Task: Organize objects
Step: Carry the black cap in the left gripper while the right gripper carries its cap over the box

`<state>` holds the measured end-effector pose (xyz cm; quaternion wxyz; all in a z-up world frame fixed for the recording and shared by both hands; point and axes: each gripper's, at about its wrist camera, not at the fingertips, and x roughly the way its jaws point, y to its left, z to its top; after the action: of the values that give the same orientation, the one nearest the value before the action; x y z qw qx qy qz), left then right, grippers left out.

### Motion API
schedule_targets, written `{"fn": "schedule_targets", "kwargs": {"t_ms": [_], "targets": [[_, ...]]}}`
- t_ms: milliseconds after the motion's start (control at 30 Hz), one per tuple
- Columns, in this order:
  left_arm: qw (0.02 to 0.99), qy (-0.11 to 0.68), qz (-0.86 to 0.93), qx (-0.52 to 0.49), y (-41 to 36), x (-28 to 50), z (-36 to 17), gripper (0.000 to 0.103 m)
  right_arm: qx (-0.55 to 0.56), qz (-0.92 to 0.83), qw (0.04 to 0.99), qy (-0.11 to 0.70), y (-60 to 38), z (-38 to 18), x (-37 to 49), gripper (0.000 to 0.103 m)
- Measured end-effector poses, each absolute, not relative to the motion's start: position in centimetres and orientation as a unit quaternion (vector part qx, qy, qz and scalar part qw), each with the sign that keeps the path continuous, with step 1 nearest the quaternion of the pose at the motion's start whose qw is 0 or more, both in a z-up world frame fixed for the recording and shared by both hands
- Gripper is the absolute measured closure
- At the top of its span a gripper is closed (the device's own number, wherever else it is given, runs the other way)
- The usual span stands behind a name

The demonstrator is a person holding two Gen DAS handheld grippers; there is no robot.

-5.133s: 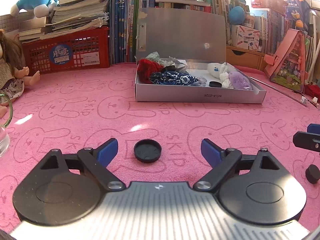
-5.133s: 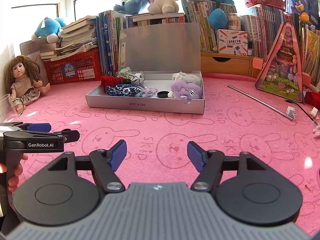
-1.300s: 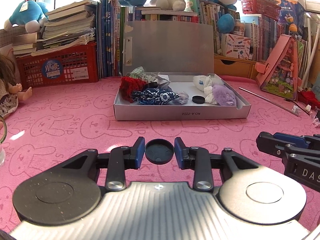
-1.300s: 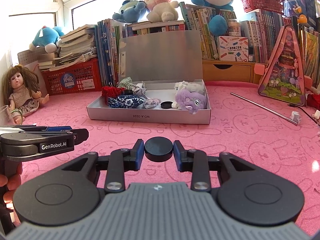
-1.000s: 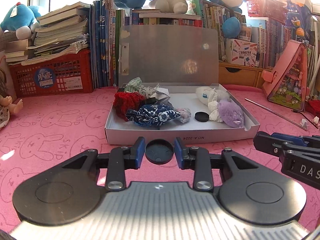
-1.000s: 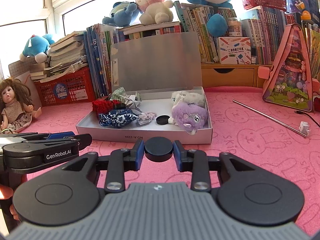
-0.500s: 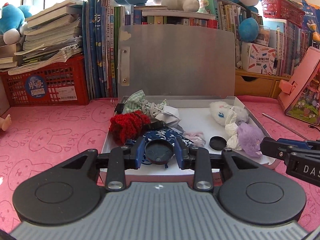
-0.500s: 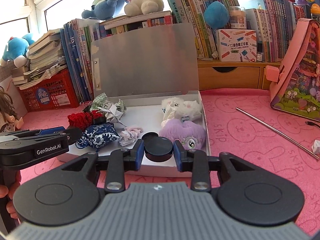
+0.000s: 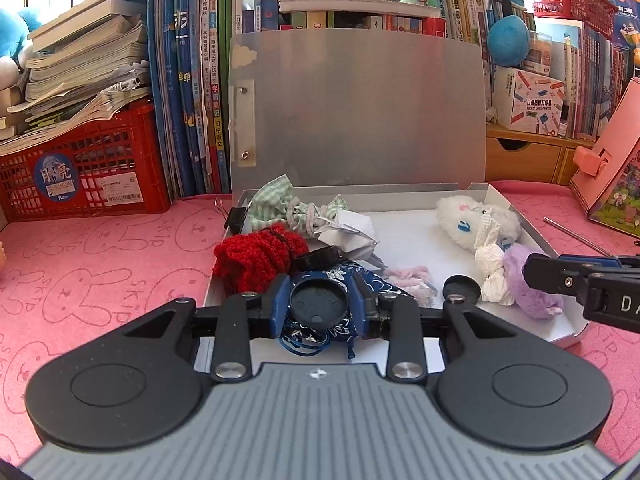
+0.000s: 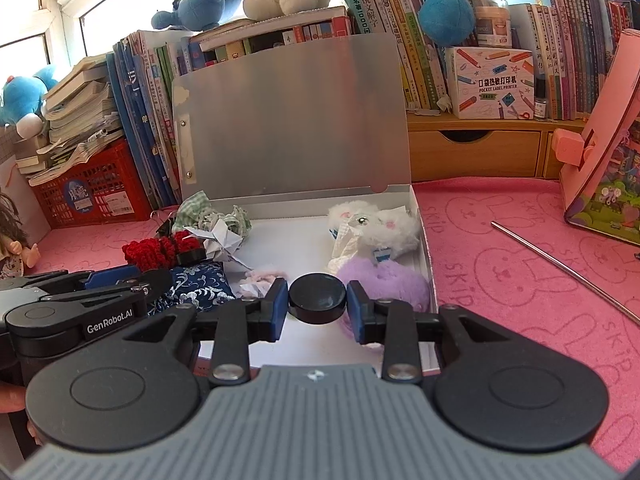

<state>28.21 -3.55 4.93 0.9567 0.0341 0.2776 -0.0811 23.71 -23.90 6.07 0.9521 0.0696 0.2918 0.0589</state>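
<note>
My left gripper (image 9: 319,306) is shut on a black round cap (image 9: 319,305), held over the front left of the open grey box (image 9: 536,236), above a blue patterned pouch (image 9: 340,326). My right gripper (image 10: 317,299) is shut on a black round disc (image 10: 317,298), held over the box's front right part (image 10: 425,248), beside a purple plush (image 10: 396,286). The box also holds a red knit piece (image 9: 256,254), a white plush (image 9: 472,220) and another black cap (image 9: 462,289). The right gripper shows in the left wrist view (image 9: 584,284).
The box lid (image 9: 360,108) stands upright behind. Books and a red crate (image 9: 80,164) line the back left. A pink toy house (image 10: 604,152) and a metal rod (image 10: 560,264) lie to the right on the pink mat (image 9: 100,264). A doll (image 10: 12,240) sits far left.
Both grippers closed on black round pieces from the mat, then moved forward to the box. In the last half second they came closer, now over its inside.
</note>
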Motion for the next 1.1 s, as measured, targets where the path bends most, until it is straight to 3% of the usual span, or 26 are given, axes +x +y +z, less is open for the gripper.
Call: {"fn": "schedule_targets", "kwargs": {"t_ms": [867,1100], "targets": [[0.956,0.278,-0.082,0.048,-3.9,28.8,2.8,0.065,0.062,0.07,0.939,0.332,-22.3,2.5,24.9,0.066],[0.956,0.275,-0.086,0.051,-4.1,28.7,2.8,0.06,0.061,0.069,0.939,0.331,-22.3,2.3,24.8,0.063]]}}
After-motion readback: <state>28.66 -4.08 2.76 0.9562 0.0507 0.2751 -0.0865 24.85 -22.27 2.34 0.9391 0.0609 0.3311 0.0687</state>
